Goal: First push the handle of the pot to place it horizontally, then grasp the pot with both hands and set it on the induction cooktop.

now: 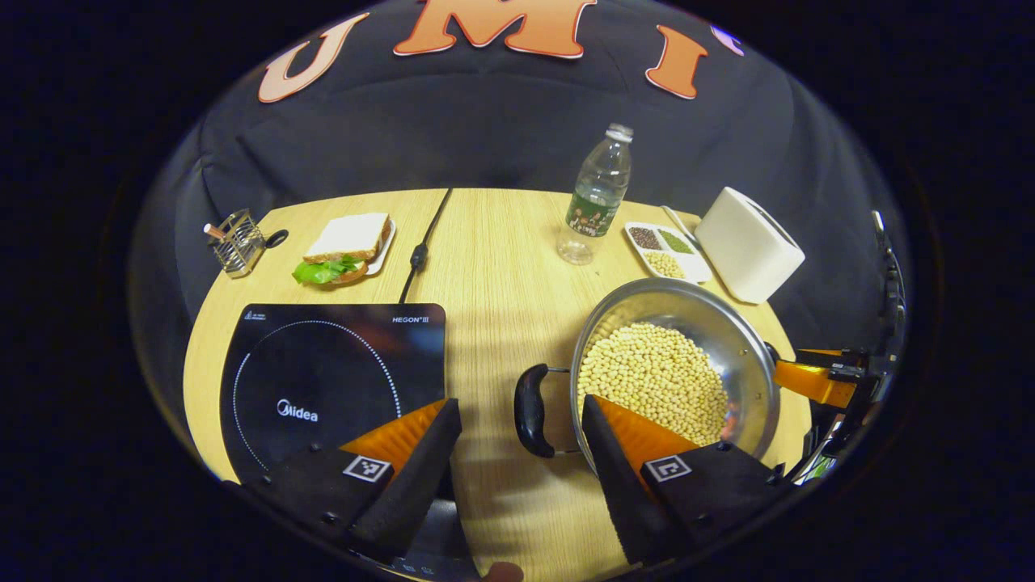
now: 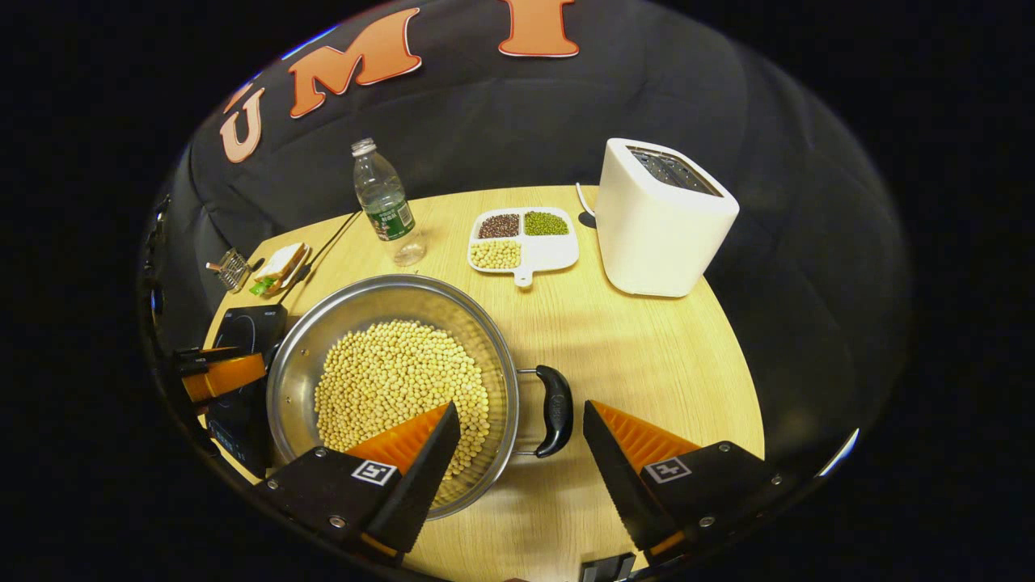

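A steel pot (image 1: 687, 303) full of soybeans stands on the wooden table, right of the black induction cooktop (image 1: 323, 380). Its black left handle (image 1: 534, 408) appears in the gap of my open left gripper (image 1: 517, 404), touching neither finger. In the right gripper view the pot (image 2: 388, 303) sits at the lower left, and its other black handle (image 2: 556, 408) lies in the gap of my open right gripper (image 2: 520, 406). The right gripper (image 1: 817, 380) also shows beyond the pot's far side. The left gripper (image 2: 218, 372) shows by the cooktop (image 2: 242, 323).
Behind the pot stand a water bottle (image 1: 598, 194), a divided dish of beans (image 1: 667, 250) and a white toaster (image 1: 748, 242). A sandwich on a plate (image 1: 348, 246), a wire rack (image 1: 234, 242) and the power cord (image 1: 420, 250) lie behind the cooktop.
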{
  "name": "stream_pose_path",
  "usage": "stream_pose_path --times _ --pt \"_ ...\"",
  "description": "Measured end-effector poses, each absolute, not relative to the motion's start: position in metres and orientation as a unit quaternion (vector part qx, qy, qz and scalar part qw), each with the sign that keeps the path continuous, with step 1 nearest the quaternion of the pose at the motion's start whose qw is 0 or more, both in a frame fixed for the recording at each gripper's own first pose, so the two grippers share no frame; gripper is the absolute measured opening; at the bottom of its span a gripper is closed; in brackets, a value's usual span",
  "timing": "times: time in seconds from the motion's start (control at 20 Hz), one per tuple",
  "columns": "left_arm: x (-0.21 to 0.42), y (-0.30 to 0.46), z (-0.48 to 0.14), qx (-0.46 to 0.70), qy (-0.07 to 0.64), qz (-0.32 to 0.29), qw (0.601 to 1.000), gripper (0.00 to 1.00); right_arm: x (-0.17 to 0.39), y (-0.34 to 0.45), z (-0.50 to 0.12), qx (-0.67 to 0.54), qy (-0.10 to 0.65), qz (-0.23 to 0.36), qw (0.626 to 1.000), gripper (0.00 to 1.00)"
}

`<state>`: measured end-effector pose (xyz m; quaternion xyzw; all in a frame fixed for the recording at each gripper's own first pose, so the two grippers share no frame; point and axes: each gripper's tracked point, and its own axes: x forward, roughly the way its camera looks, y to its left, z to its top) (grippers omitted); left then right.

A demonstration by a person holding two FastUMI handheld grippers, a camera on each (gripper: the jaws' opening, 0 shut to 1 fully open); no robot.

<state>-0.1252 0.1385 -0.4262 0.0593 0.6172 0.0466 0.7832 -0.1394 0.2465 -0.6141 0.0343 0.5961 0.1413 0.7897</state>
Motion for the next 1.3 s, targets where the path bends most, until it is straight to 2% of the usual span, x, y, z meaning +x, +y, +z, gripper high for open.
stream_pose_path --times 0.1,0.35,0.6,0.7,0.8,0.85,1.05,1.1,1.15,1.3 --pt "-0.128 0.136 -0.446 0.047 0.635 0.047 0.770 0.99 -0.141 0.246 -0.623 0.029 0.604 0.137 0.784 0.96" --pt "-0.126 0.142 -0.472 0.049 0.640 0.055 0.765 1.00 -0.142 0.245 -0.644 0.010 0.621 0.128 0.773 0.94" --pt "-0.124 0.138 -0.484 0.045 0.638 0.053 0.767 0.96 -0.146 0.244 -0.662 0.009 0.638 0.108 0.763 0.78" --pt "-0.122 0.134 -0.489 0.043 0.636 0.051 0.769 0.89 -0.150 0.247 -0.669 0.015 0.645 0.102 0.757 0.70" --pt "-0.121 0.134 -0.491 0.057 0.630 0.052 0.773 0.76 -0.150 0.247 -0.668 0.024 0.648 0.093 0.755 0.70" --pt "-0.120 0.134 -0.491 0.057 0.629 0.053 0.773 0.72 -0.149 0.246 -0.668 0.029 0.651 0.091 0.753 0.69" --pt "-0.125 0.135 -0.478 0.080 0.626 0.065 0.773 0.71 -0.153 0.250 -0.666 0.048 0.666 0.095 0.739 0.59" --pt "-0.125 0.135 -0.470 0.090 0.621 0.064 0.776 0.70 -0.151 0.251 -0.666 0.049 0.662 0.103 0.741 0.53" --pt "-0.126 0.136 -0.462 0.091 0.616 0.068 0.779 0.70 -0.147 0.249 -0.669 0.052 0.656 0.110 0.745 0.56" --pt "-0.129 0.142 -0.433 0.091 0.601 0.089 0.789 0.70 -0.144 0.249 -0.674 0.052 0.634 0.126 0.761 0.55"
